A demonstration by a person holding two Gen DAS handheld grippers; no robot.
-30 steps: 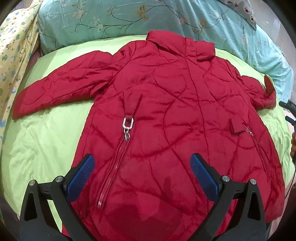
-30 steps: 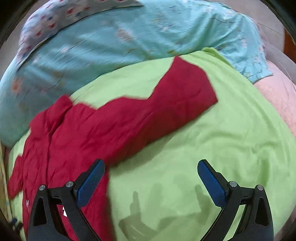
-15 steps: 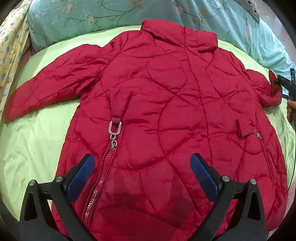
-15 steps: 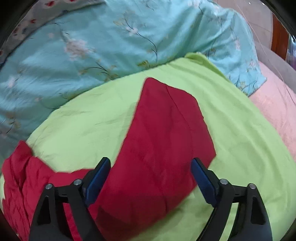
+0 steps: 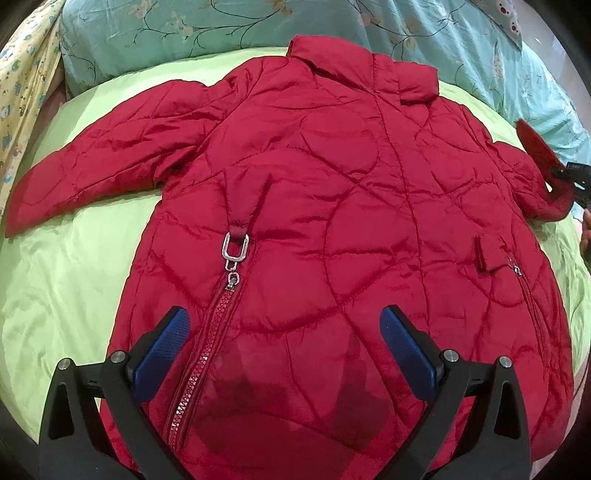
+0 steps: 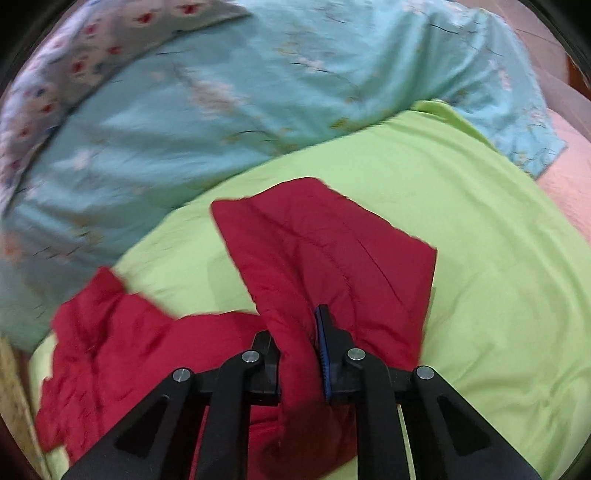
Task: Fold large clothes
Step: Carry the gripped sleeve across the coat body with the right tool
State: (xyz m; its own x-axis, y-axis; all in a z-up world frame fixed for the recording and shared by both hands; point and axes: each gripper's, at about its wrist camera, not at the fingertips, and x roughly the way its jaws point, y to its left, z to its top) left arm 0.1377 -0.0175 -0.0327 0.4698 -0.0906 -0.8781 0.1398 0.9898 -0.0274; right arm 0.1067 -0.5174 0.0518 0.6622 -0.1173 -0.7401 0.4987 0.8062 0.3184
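The jacket (image 5: 314,221) is spread flat on the sheet (image 5: 66,277), collar (image 5: 362,70) farthest away and hem nearest the left gripper (image 5: 284,354), which is held over the lower front with its fingers wide apart. One sleeve (image 5: 96,170) is stretched out to the left on the sheet. The other sleeve (image 6: 325,251), at the right, is pinched between the closed fingers of the right gripper (image 6: 299,354) and appears to be raised off the sheet. A quilt (image 5: 424,33) is bunched behind the collar, along the sheet's far edge. A zipper (image 5: 207,350) is seen left of centre.
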